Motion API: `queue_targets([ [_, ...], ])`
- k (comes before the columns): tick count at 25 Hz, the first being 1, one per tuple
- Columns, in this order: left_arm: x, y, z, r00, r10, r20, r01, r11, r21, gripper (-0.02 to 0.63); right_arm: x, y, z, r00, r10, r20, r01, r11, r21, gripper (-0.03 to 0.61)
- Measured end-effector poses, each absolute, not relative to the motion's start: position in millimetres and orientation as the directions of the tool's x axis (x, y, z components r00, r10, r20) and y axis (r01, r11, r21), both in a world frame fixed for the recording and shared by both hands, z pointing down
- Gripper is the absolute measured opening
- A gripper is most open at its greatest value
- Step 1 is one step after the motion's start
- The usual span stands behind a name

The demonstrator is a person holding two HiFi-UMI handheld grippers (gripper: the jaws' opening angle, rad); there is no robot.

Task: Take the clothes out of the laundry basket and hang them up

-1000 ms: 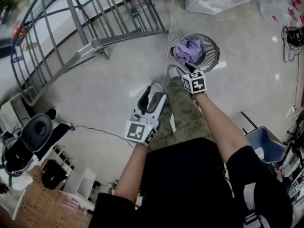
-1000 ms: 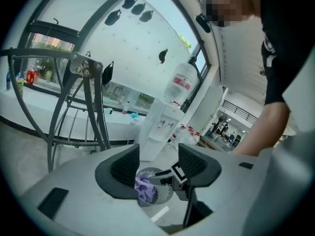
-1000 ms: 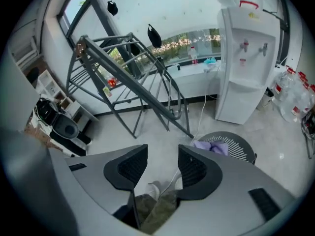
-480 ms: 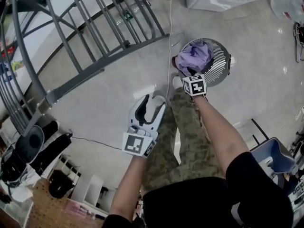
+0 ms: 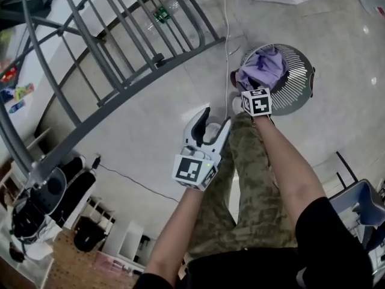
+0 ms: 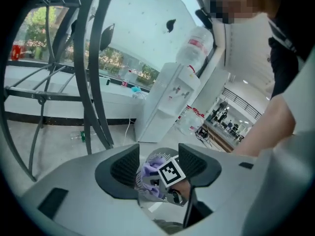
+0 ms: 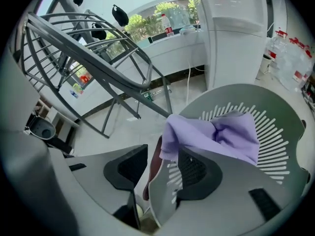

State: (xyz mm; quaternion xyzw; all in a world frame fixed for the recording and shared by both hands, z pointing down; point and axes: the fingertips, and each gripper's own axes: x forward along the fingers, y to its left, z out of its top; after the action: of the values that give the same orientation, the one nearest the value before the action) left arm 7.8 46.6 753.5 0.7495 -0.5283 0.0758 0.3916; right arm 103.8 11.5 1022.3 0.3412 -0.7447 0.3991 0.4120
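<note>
The lilac garment (image 5: 263, 68) in the laundry basket (image 5: 299, 84) lies just ahead of the right tool (image 7: 164, 165), spread and gripping nothing; the left tool (image 5: 209, 124), also spread, hangs farther back.

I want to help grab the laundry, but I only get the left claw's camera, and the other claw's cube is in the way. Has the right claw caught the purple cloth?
Observer: No. In its own view the right claw is open. The rim of the basket shows between its jaws, and it pinches nothing.
Operator: Where is the cloth, then?
Observer: The purple cloth lies draped over that rim, just past the claw.
Operator: And where is my claw?
Observer: In the head view the left claw is open over the floor, to the left of the basket.
</note>
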Motion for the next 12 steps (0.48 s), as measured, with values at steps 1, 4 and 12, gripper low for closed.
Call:
queue_targets([
  [1, 12, 45, 759, 0.444, -0.724, 0.527, -0.847, -0.148, 0.51, 0.225, 103, 9, 1027, -0.42, -0.184, 0.889, -0.84, 0.449, -0.304, 0.163],
  [4, 16, 37, 769, 0.466, -0.715, 0.521, -0.833, -0.156, 0.531, 0.225, 101, 7, 1038, -0.411, -0.177, 0.894, -0.837, 0.461, -0.294, 0.163],
  [12, 3, 38, 784, 0.454, -0.702, 0.548, -0.837, -0.125, 0.533, 0.226, 105, 3, 1051, -0.393, -0.155, 0.906, -0.84, 0.461, -0.286, 0.036],
])
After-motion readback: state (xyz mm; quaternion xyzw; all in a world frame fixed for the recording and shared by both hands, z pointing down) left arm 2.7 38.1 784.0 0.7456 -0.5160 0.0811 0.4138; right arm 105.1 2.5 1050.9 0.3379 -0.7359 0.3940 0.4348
